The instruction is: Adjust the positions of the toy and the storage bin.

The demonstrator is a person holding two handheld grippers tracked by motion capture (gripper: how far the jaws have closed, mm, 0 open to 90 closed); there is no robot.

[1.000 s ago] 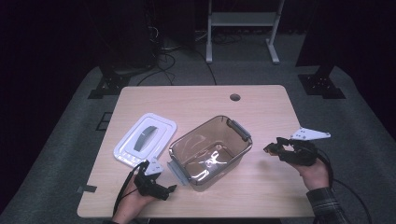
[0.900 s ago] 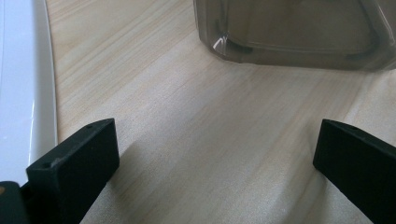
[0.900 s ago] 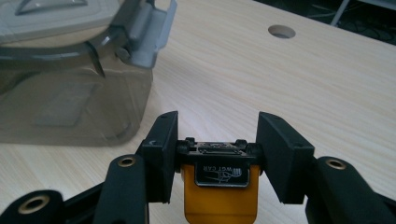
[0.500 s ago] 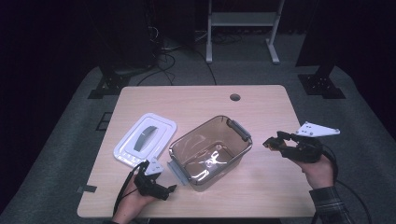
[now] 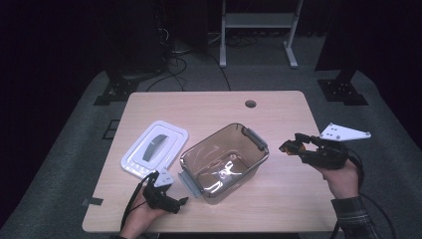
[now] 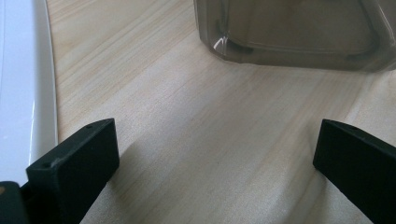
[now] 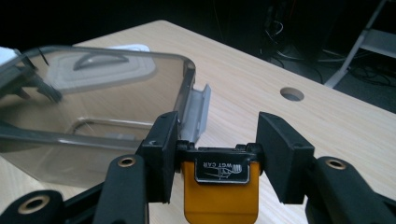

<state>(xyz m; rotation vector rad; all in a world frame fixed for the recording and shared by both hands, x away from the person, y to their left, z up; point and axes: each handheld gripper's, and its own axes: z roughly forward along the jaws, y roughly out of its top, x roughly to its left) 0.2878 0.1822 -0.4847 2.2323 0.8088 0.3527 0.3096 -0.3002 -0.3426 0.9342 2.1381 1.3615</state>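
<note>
A clear brown-tinted plastic container [image 5: 224, 162] stands mid-table with grey latches on its ends, and its white lid [image 5: 155, 149] lies flat to its left. My left gripper [image 5: 180, 201] rests on the table at the front left, open, its jaws wide apart over bare wood [image 6: 215, 144]; the container's corner [image 6: 289, 32] is ahead and the lid's edge [image 6: 18, 93] is at the left. My right gripper [image 5: 287, 146] is held above the table just right of the container, shut on a small orange toy car [image 7: 219, 191]. The container's latch [image 7: 196, 112] is close in front of it.
A round cable hole [image 5: 250, 104] sits near the table's far edge. Bare wood lies between the container and the right gripper and along the far side. A metal stand [image 5: 254, 30] and cables are on the floor beyond the table.
My right gripper has moved left toward the container with the orange car in it. The left gripper has not moved.
</note>
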